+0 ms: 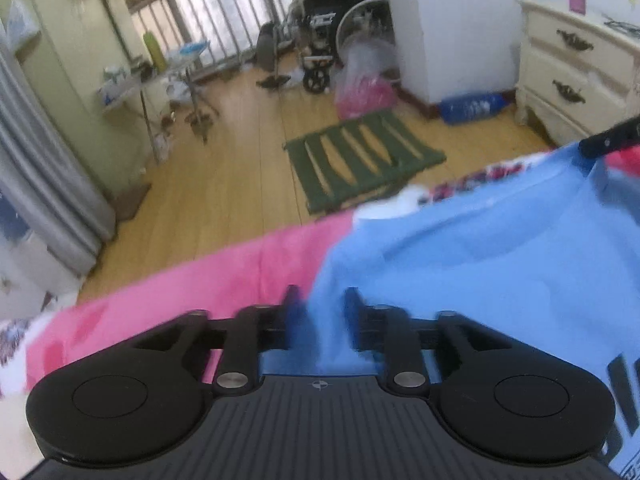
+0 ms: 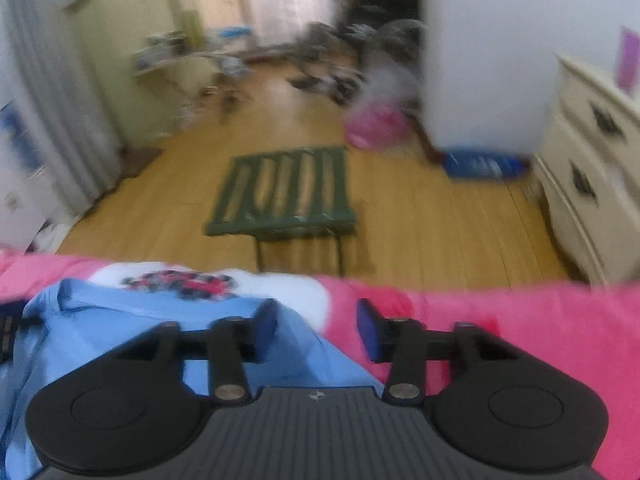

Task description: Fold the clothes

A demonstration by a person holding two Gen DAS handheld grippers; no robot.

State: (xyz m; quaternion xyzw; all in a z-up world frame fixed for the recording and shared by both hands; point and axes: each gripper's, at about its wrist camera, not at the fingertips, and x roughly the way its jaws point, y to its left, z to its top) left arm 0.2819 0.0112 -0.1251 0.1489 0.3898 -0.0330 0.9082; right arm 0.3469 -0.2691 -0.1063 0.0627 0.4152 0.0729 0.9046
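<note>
Now my left gripper (image 1: 320, 304) stands partly open astride a ridge of the blue shirt (image 1: 480, 248), pads apparently not pressing. My right gripper (image 2: 316, 328) gapes empty over the shirt's edge at seven o'clock, pink bedspread (image 2: 520, 320) at three.

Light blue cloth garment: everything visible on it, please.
The light blue cloth garment is soft, thin fabric, creased, with dark print at one edge. It lies rumpled on the pink bedspread, partly covering a white patterned patch. The left tongs straddle a raised fold, open; the right tongs are open over its edge.
</note>
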